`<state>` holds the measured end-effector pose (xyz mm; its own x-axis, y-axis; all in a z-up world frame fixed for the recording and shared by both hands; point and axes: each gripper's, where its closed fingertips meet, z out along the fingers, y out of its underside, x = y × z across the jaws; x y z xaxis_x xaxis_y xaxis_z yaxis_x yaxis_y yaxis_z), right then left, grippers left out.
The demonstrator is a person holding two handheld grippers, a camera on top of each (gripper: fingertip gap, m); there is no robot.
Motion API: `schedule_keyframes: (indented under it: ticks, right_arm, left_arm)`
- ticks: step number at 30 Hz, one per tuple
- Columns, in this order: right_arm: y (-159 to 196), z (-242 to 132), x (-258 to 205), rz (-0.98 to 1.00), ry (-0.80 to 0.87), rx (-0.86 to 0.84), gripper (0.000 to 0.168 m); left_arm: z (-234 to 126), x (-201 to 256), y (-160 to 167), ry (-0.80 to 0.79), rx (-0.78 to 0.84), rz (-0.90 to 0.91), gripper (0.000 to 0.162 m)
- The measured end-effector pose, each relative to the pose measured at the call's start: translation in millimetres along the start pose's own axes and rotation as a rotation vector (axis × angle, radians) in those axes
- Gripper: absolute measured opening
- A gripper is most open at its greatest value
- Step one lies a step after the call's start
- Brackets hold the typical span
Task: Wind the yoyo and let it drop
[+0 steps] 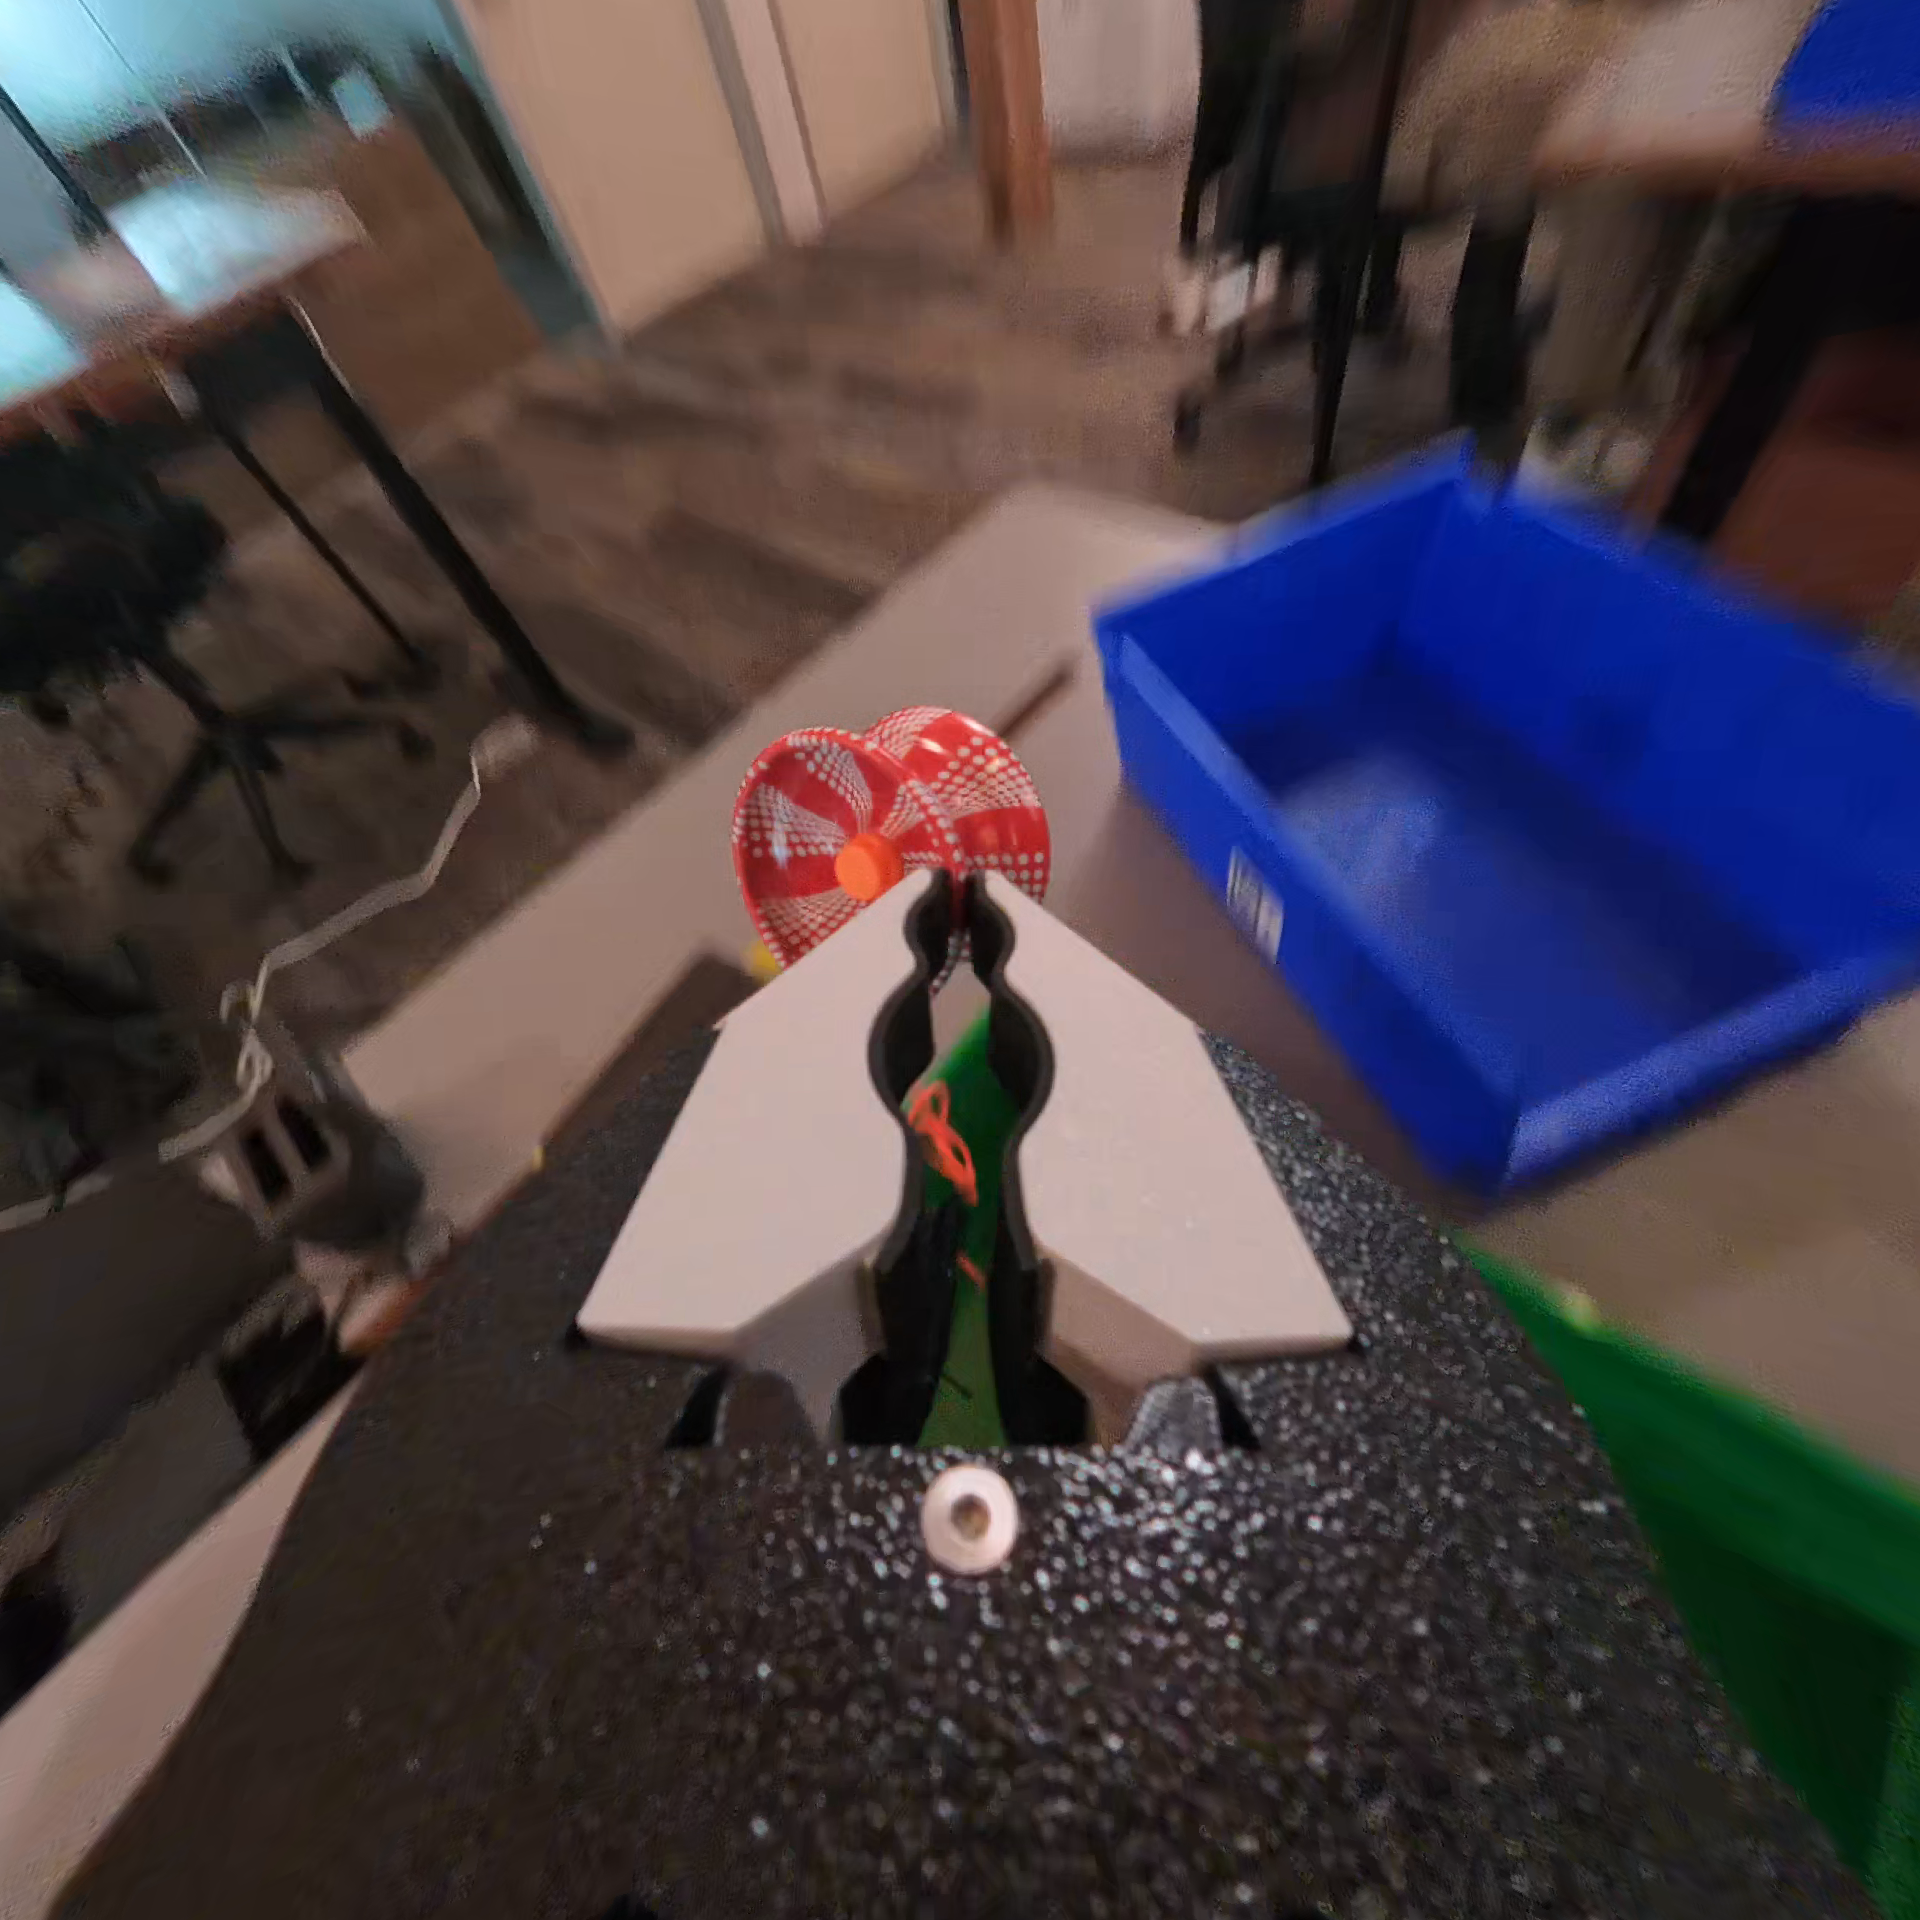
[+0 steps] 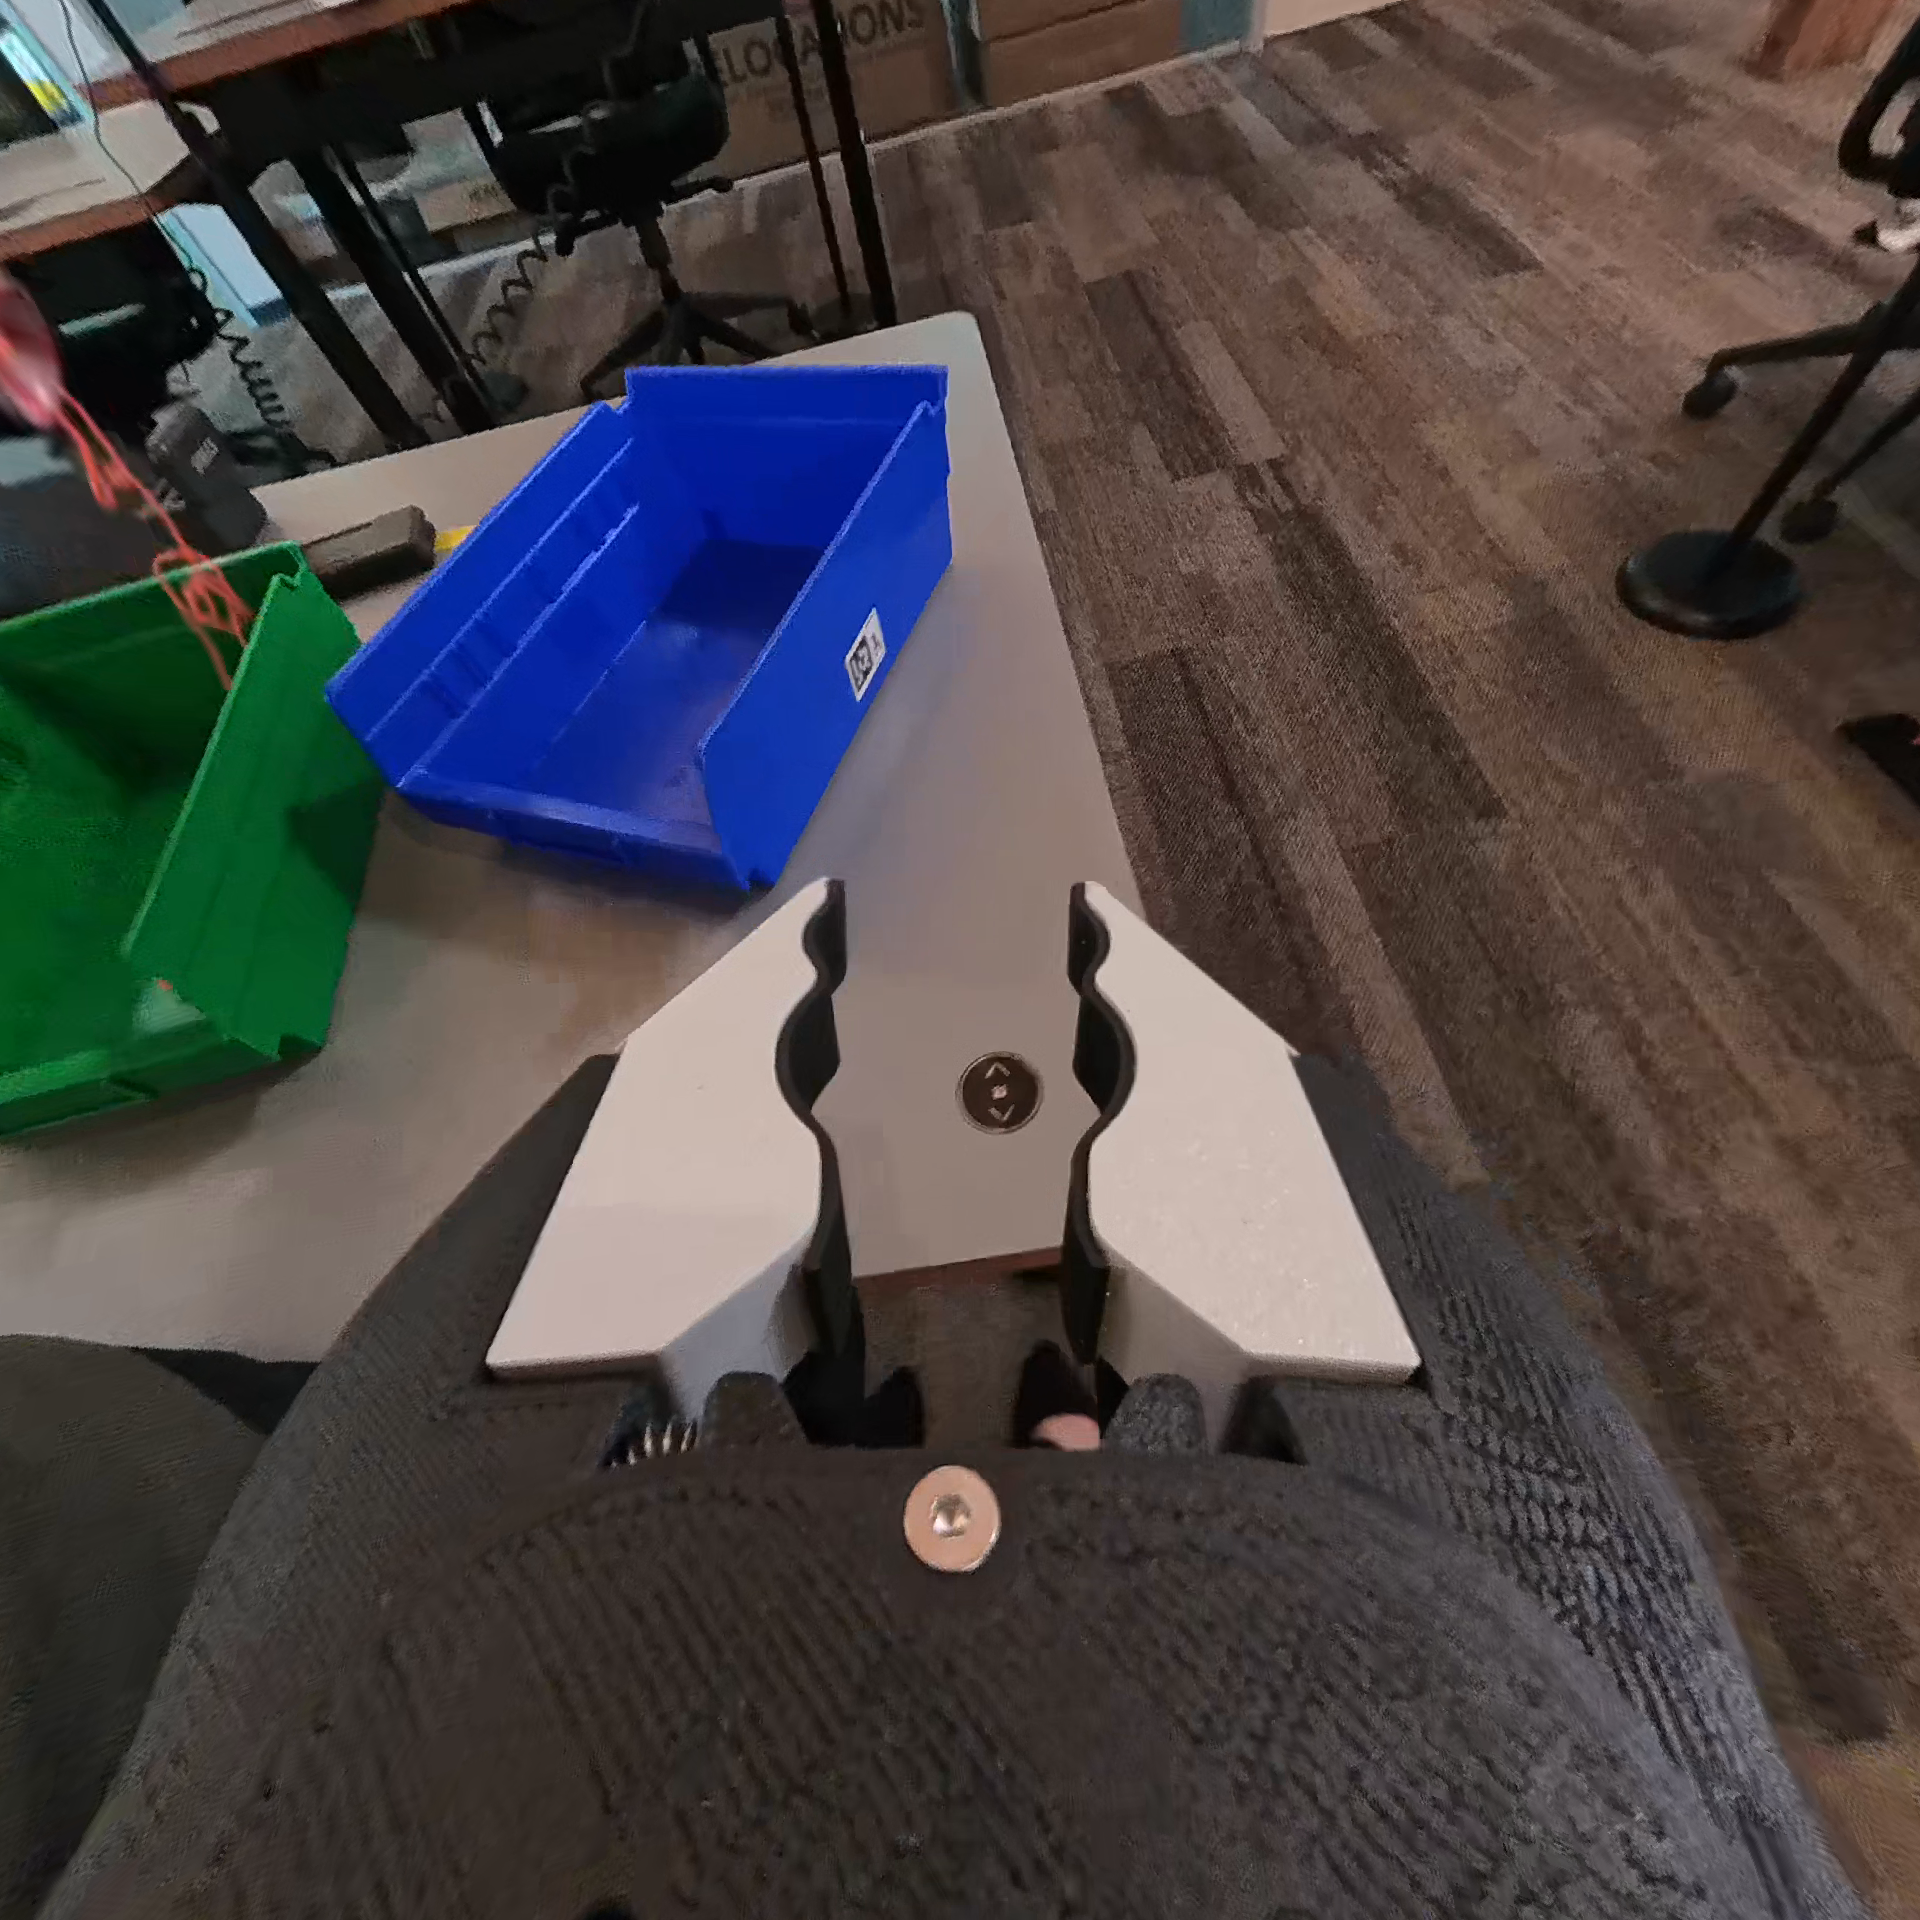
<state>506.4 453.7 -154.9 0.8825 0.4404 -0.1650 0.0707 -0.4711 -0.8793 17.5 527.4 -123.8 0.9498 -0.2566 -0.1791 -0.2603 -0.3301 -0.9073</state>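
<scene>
A red yoyo with white dots and an orange hub is at the tips of my left gripper. The left gripper is shut, and its pads pinch the thin rim of one yoyo half. The orange string hangs tangled below, seen through the gap between the fingers. In the right wrist view the yoyo is a blur at the far left, and its string dangles over the green bin. My right gripper is open and empty above the grey table near its front edge.
An empty blue bin lies on the table beside the green bin; it also shows in the left wrist view. A small round metal fitting is set into the table between my right fingers. Office chairs, desks and carpet surround the table. Left tips to right tips: about 50 cm.
</scene>
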Motion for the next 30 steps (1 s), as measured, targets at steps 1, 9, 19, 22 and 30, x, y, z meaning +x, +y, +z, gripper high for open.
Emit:
schedule_keyframes:
  ticks: [1, 9, 19, 22, 30]
  right_arm:
    - [4.3, -2.0, -2.3, 0.027, -0.007, -0.001, 0.042]
    - [-9.3, -13.6, -6.0, 0.067, -0.015, 0.103, 0.039]
    - [-106.5, -76.1, 23.8, -0.051, 0.143, 0.459, 0.035]
    - [-123.1, -114.4, 48.9, -0.123, 0.279, 0.546, 0.033]
    - [-134.7, -230.9, 126.7, -0.087, 0.503, 0.741, 0.029]
  left_arm:
    - [-7.4, -0.6, -34.5, 0.000, 0.102, -0.016, 0.001]
    - [-58.0, 94.2, -266.0, 0.297, 0.725, -0.030, 0.000]
    - [-85.9, 326.9, -368.0, 1.005, 0.956, -0.024, 0.001]
    - [-85.5, 388.4, -373.7, 1.140, 0.947, -0.008, 0.001]
    - [-68.2, 548.8, -401.5, 1.463, 0.879, -0.094, 0.001]
